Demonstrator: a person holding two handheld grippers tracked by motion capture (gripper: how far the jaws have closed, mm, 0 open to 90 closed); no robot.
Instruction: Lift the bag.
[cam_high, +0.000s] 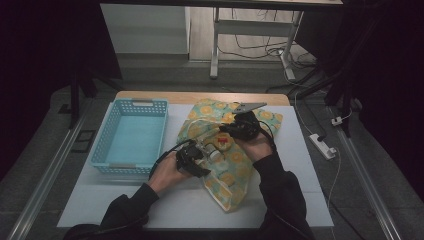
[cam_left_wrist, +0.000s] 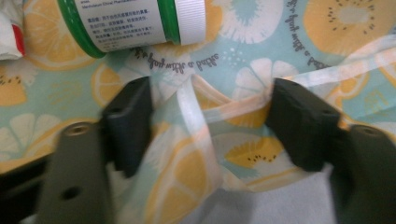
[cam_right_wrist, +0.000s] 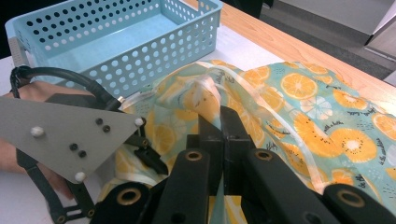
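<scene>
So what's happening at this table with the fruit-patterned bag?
A person is working on a fruit-print bag with a tool in each hand. The right tool is clamped shut on a fold of the bag, holding it up. The left tool straddles the bag's pale edge strip, jaws apart. A green-labelled bottle lies on the bag, and a blue basket waits beside it.

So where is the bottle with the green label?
In the left gripper view, the bottle lies on its side on the fruit-print bag, at the top left, just beyond the left tongs.
</scene>
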